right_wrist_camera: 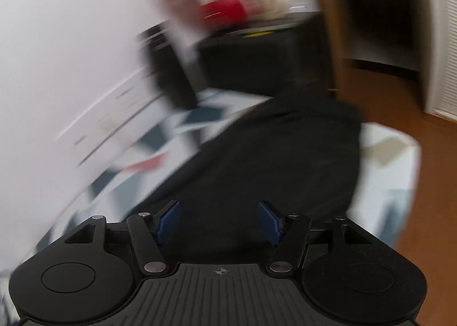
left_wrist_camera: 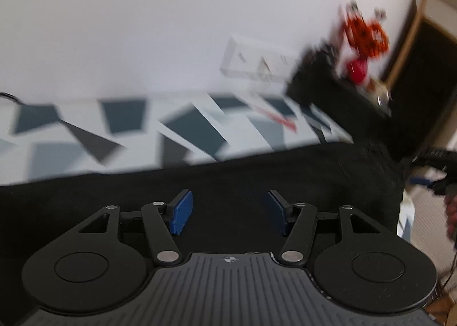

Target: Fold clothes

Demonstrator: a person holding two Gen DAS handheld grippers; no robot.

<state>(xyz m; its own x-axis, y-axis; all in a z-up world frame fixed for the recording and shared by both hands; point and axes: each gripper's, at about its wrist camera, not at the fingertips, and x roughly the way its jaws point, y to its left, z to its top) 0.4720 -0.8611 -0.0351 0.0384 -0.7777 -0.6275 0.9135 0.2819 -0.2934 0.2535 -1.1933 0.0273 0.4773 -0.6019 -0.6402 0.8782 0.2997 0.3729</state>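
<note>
- My left gripper [left_wrist_camera: 229, 211] is over the black garment [left_wrist_camera: 257, 166], blue pads [left_wrist_camera: 180, 213] spread apart with nothing pinched between them.
- The garment lies flat on a bedcover with grey and blue geometric patches [left_wrist_camera: 122, 117], white wall behind.
- Further right there's a dark cabinet [left_wrist_camera: 368, 114] with something orange and red [left_wrist_camera: 365, 37] on top, too blurry to name.
- My right gripper [right_wrist_camera: 219, 221] is also spread, empty, over the same garment [right_wrist_camera: 271, 154].
- Wooden floor [right_wrist_camera: 400, 103] off to the right.

The orange and red thing [left_wrist_camera: 365, 37] far off is too blurry to tell. The black cloth [right_wrist_camera: 257, 160] has smeared edges in the right view.
</note>
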